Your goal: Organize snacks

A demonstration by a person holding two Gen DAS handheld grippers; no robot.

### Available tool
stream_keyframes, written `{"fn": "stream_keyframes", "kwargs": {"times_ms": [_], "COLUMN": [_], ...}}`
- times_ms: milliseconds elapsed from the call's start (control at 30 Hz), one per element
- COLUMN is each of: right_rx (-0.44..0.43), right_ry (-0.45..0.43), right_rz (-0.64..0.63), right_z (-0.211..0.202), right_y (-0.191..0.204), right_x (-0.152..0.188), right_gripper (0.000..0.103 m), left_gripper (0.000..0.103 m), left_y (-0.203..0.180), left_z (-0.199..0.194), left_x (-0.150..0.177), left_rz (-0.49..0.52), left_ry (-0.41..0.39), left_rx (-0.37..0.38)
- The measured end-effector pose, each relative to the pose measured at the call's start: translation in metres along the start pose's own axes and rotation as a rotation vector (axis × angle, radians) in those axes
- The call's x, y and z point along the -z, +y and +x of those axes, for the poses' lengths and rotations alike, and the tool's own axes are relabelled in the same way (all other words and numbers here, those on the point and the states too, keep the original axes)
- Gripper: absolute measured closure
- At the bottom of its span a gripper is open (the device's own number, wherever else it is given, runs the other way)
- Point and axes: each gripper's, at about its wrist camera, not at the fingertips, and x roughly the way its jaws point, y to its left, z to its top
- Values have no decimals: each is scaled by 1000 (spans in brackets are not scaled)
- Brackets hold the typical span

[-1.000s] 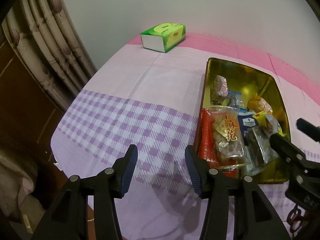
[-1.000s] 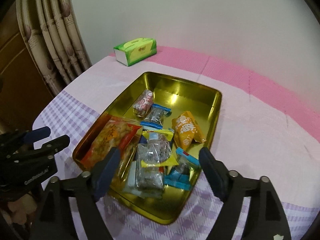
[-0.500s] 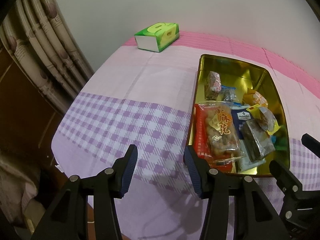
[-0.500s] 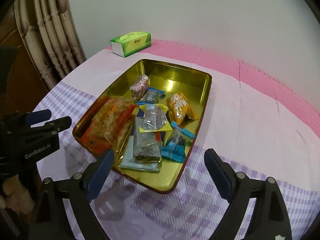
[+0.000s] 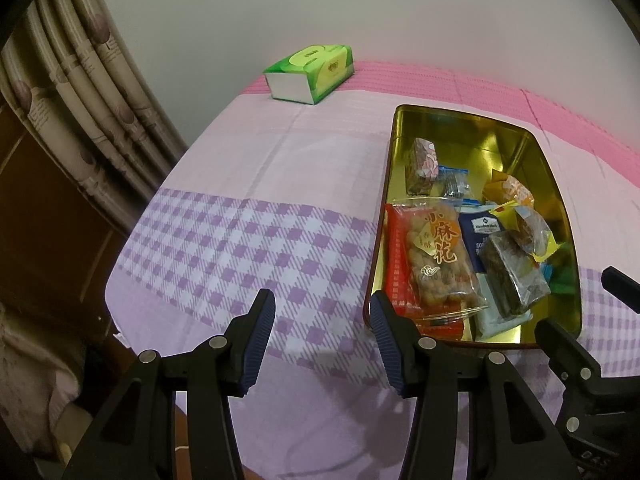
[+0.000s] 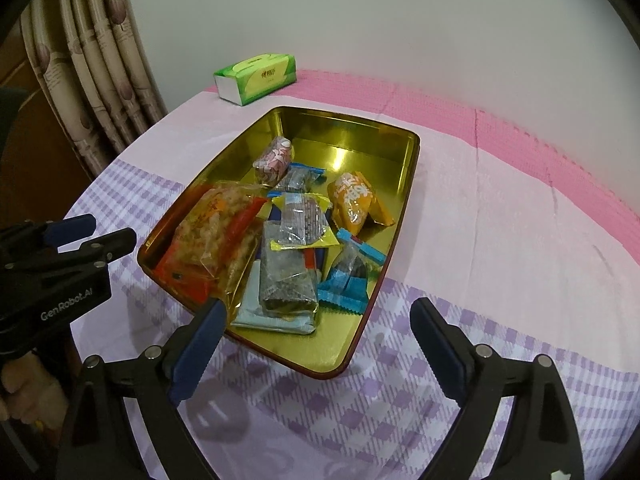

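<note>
A gold tin tray [image 6: 402, 184] sits on the pink and purple checked cloth and holds several wrapped snacks. Among them are a big red-and-clear bag of fried twists [image 6: 216, 236], an orange packet [image 6: 356, 200], a pink-wrapped piece [image 6: 274, 160], a dark bar [image 6: 286, 276] and a blue-wrapped sweet [image 6: 348, 276]. My right gripper [image 6: 318, 312] stands wide open above the tray's near end, with nothing pinched. My left gripper [image 5: 322, 308] is open over the cloth just left of the tray [image 5: 560, 216], beside the twists bag [image 5: 432, 264]. The right gripper [image 5: 584, 312] shows at the lower right.
A green tissue box [image 5: 310, 74] stands at the far edge near the white wall. A curtain [image 5: 80, 100] hangs on the left, past the table's rounded edge. A hand [image 6: 24, 392] holds the left gripper [image 6: 102, 230] at the lower left.
My right gripper's jaws have widened and it has drawn back toward the tray's near end. The left gripper has stayed put with the same gap.
</note>
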Motion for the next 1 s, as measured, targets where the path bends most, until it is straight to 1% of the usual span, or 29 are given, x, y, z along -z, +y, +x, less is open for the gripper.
{"fn": "stream_keyframes", "kwargs": {"times_ms": [1000], "right_rx": [0], "right_ry": [24], "right_rz": [-6], "right_z": [6], "right_y": [2], "right_x": [2], "right_gripper": [12], "left_gripper": [52], "left_y": [-4], "left_z": [2], "left_x": [2], "left_rz": [32], "left_ry": [7], "left_rx": [-1]}}
